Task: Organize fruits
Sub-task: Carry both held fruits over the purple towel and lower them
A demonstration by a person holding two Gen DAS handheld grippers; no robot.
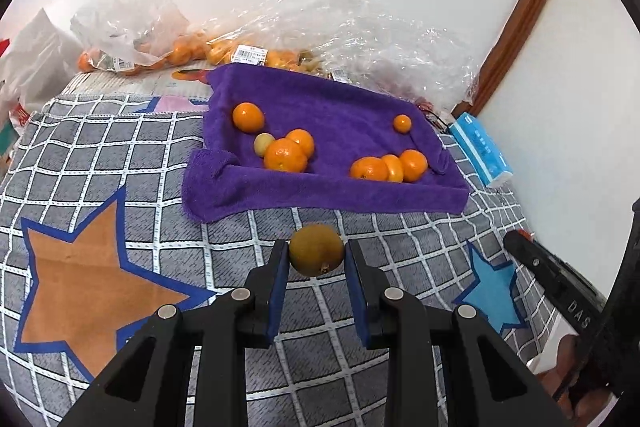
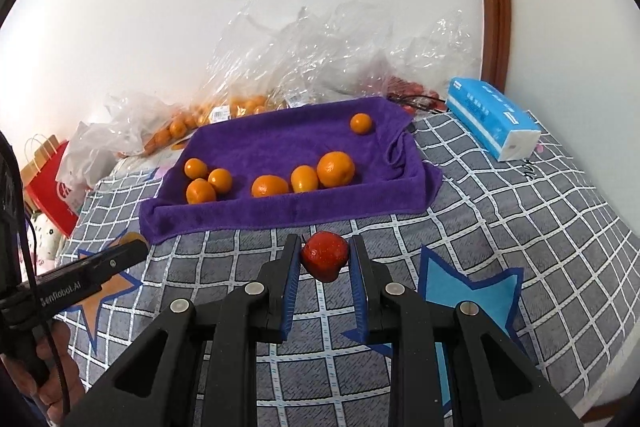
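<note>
Both tongs are gripping fruit above a checked blanket (image 1: 120, 155), just short of a purple towel (image 1: 320, 195).

Left gripper (image 1: 317, 255) is pinching a brownish-green fruit (image 1: 316, 250) between nearly closed pads; right gripper (image 2: 325, 255) is clamping a red fruit (image 2: 325, 254) likewise. Oranges (image 2: 335, 169) are lying on the towel. More fruit is sitting blurred inside crumpled plastic bags (image 1: 360, 31) behind, its kind hard to tell.
</note>
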